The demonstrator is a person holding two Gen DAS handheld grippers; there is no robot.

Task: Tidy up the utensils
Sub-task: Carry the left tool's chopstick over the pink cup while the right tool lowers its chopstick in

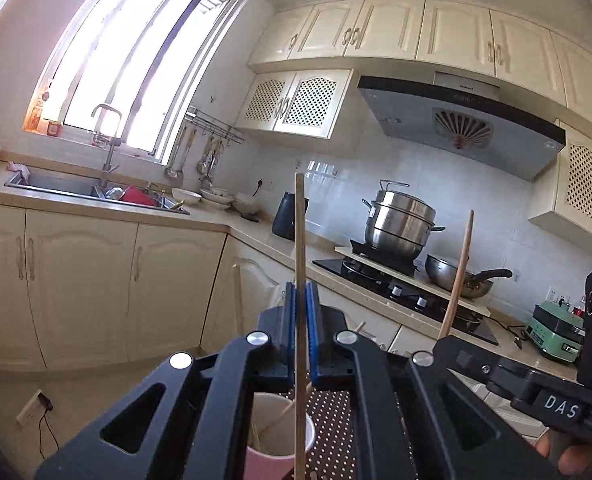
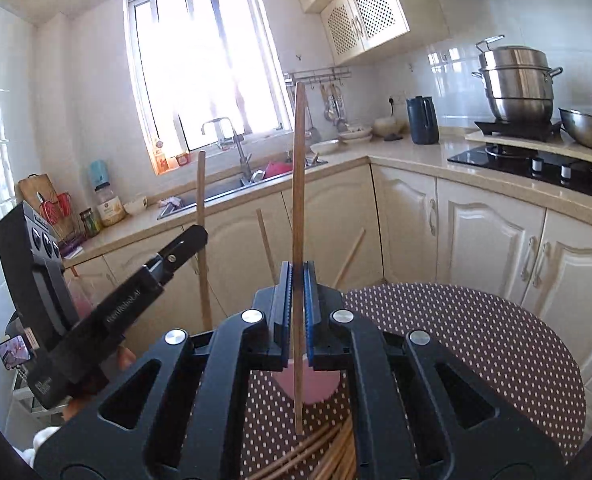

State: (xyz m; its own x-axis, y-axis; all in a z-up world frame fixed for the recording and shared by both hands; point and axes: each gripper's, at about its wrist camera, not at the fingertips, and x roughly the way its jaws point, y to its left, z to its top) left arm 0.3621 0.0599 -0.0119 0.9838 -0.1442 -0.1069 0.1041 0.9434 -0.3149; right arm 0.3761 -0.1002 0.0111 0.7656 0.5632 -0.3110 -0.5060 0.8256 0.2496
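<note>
Chopsticks: one upright in each pair of tongs, above the pink cup.

The left tongs [image 1: 300, 300] are pinching a chopstick [image 1: 300, 240] that stands upright, its lower end crossing in front of the pink cup [image 1: 273, 436], which holds a few more sticks. The right tongs [image 2: 298, 280] are pinching another chopstick [image 2: 298, 208], also upright, its lower end hanging above a loose pile of chopsticks [image 2: 328, 456] on the dotted table [image 2: 476, 340] near the cup. The right tool's body, beside the cup in the left view, reads "DAS"; the left tool's arm in the right view reads "GenRobot.AI".
</note>
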